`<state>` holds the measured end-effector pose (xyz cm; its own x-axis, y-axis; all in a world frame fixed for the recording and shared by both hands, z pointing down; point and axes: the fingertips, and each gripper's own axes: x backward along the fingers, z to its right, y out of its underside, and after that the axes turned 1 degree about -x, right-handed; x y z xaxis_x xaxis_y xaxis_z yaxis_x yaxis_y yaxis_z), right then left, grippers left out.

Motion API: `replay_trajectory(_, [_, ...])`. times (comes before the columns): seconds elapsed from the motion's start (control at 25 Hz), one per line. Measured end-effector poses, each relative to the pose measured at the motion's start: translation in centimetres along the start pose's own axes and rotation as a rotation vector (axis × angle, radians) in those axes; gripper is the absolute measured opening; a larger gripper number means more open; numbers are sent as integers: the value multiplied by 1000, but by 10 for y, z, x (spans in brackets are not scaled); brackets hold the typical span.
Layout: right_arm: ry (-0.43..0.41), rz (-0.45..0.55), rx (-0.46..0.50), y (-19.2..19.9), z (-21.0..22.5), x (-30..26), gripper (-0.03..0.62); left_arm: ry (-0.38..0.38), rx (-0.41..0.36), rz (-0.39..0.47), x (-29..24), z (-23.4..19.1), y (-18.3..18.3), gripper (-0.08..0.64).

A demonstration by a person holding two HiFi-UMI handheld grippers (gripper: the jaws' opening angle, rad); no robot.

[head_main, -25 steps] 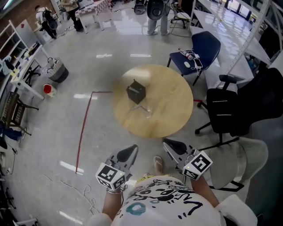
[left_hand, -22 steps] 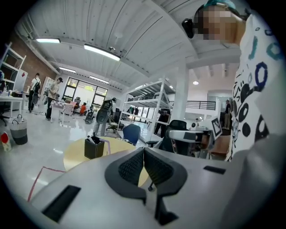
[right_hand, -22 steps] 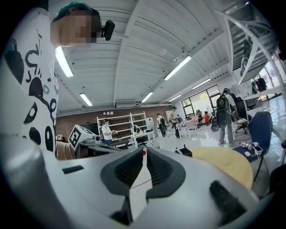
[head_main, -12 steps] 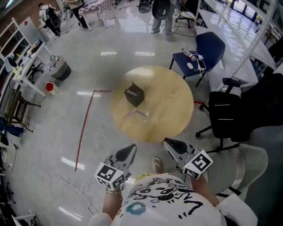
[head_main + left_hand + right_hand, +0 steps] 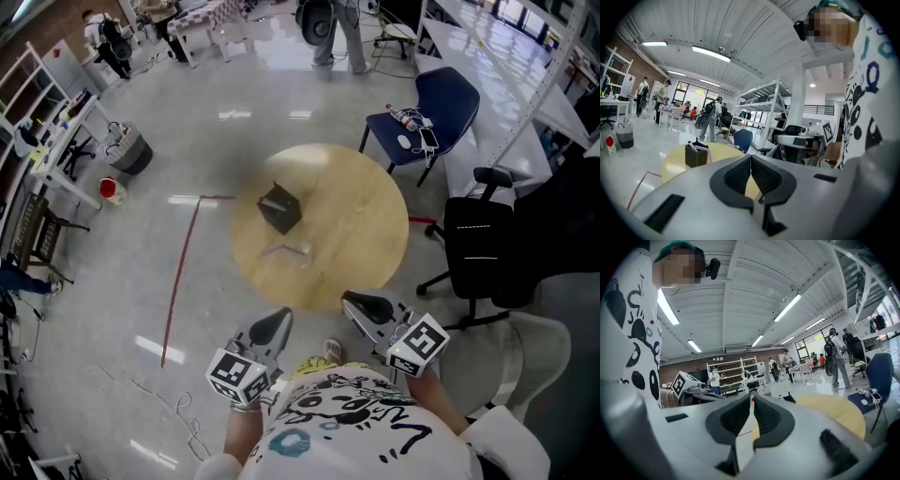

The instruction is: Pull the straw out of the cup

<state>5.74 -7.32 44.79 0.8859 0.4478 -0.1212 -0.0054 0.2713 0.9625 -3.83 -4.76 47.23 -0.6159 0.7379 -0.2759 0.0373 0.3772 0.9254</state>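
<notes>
- Your left gripper (image 5: 272,326) is closed on nothing, held short of the table (image 5: 366,234).
- Your right gripper (image 5: 361,306) is the same (jaws together, nothing between).
- The cup (image 5: 300,250) and its faint straw (image 5: 279,249) are on the table near the box (image 5: 279,208), well apart from both grippers.

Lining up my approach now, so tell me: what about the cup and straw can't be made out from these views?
- Head view: the cup is clear, small and blurred, so its rim can't be traced. The straw is a faint streak, and its lean is unclear.
- Left gripper view: the left gripper covers the near table. Only the black box shows.
- Right gripper view: the right gripper hides most of the table, and no cup is visible.
</notes>
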Motion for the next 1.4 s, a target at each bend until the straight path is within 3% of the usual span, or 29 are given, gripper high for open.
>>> replay_trajectory(0.48, [-36, -39, -4, 6, 22, -25, 29, -35, 17, -17, -14, -24, -1, 15])
replay_trajectory(0.8, [-61, -58, -2, -3, 35, -63, 29, -11, 11, -41, -27, -53, -12, 15])
replay_trajectory(1.04, [-48, -80, 9, -11, 52, -92, 29, 29, -9, -109, -33, -69, -9, 15])
replay_trajectory(1.4, [-16, -148, 10, 2, 73, -132, 29, 3, 2, -144, -24, -122, -8, 15])
